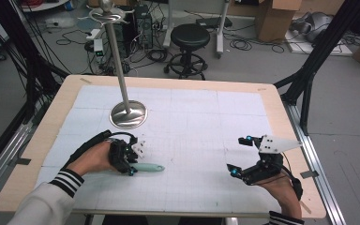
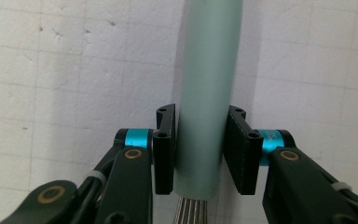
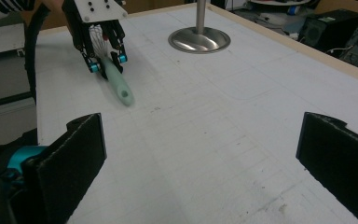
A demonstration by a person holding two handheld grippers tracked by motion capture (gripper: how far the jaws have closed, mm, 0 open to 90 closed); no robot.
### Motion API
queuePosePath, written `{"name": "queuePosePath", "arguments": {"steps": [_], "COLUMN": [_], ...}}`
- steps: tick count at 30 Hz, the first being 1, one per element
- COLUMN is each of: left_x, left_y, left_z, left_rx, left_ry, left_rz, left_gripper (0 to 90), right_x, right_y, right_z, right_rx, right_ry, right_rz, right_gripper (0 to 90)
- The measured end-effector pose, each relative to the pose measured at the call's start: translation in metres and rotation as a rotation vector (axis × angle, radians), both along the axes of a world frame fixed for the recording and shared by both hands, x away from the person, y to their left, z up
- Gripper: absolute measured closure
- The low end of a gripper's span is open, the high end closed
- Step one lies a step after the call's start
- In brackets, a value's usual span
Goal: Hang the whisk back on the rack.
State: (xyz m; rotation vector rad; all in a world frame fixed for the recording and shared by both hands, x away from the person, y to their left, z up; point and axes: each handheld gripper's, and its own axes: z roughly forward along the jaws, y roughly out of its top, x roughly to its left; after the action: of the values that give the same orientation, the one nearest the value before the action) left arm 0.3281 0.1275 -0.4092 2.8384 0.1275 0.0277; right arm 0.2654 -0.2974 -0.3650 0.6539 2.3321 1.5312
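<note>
A whisk with a pale green handle lies on the white gridded mat at the front left, handle pointing right. My left gripper is shut on the handle near its wire end; in the left gripper view both pads press the handle, and the wires show below them. The right gripper view has the same grip on the handle far off. My right gripper rests at the front right, open wide, nothing between its jaws.
A tall metal stand with a round base rises from the mat behind the left hand, its base also in the right gripper view. The wooden table rim frames the mat. A black stool, cables and boxes sit beyond.
</note>
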Motion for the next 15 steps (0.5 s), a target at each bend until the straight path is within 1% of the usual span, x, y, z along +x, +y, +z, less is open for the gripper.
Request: {"name": "queuePosePath", "arguments": {"steps": [4,7,8,11,15], "left_x": [0.0,-0.001,-0.001,-0.001,-0.002], "left_y": [0.001,0.003,0.003,0.007,0.013], "left_z": [0.001,0.003,0.005,0.011,0.019], "left_rx": [-0.005,-0.016,-0.022,-0.05,-0.083], "left_ry": [0.0,-0.001,0.001,-0.013,-0.02], "left_rz": [-0.014,-0.016,-0.012,-0.01,0.014], "left_gripper": [69.4,69.5,69.5,69.5,69.5], "right_x": [0.0,0.0,0.0,0.0,-0.001], "right_y": [-0.001,-0.001,-0.001,-0.002,-0.003], "right_z": [0.0,0.0,0.0,0.001,0.001], "right_rx": [0.002,-0.001,0.0,0.003,0.006], "right_ry": [0.004,0.002,0.0,-0.004,-0.005], "right_rz": [-0.001,0.0,-0.001,-0.002,-0.003], "right_gripper": [0.5,0.5,0.5,0.5,0.5]}}
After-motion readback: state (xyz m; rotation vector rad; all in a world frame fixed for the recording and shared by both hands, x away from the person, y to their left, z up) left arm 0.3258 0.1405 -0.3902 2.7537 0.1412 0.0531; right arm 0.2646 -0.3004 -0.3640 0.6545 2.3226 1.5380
